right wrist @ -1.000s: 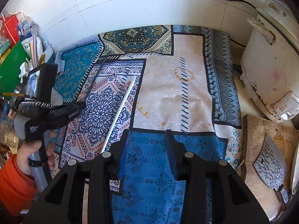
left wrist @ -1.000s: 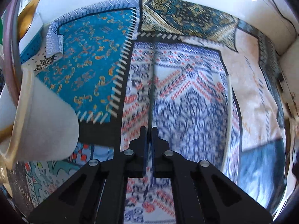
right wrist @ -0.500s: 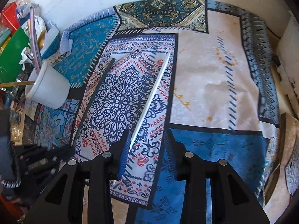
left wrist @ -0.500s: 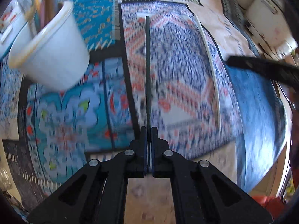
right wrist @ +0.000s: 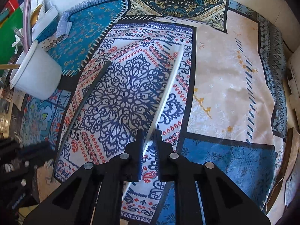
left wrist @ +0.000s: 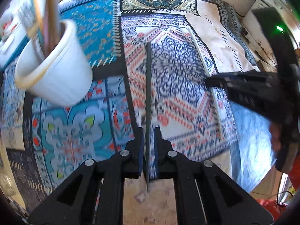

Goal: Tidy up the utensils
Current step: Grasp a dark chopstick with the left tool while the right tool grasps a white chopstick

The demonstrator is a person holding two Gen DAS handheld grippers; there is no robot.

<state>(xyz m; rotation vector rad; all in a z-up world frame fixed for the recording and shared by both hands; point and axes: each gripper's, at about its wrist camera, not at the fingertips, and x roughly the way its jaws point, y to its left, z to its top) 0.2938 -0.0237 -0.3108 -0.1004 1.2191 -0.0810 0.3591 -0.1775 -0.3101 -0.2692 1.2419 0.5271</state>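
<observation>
A dark chopstick (left wrist: 148,86) lies on the patterned cloth, running away from my left gripper (left wrist: 149,131), whose jaws stand slightly apart around its near end; it also shows in the right wrist view (right wrist: 82,103). A white chopstick (right wrist: 165,91) lies to its right; my right gripper (right wrist: 149,133) straddles its near end with a gap on both sides. A white utensil cup (left wrist: 54,73) with several utensils in it stands at the left, also in the right wrist view (right wrist: 35,75).
A patchwork cloth (right wrist: 225,78) covers the counter up to a white wall. Boxes and a green board (right wrist: 7,37) crowd the far left behind the cup. The right gripper body (left wrist: 262,90) reaches in at the right of the left view.
The left gripper's jaws have parted from the dark chopstick, which now lies on the cloth. The right gripper moved down and forward over the white chopstick, its jaws narrowing.
</observation>
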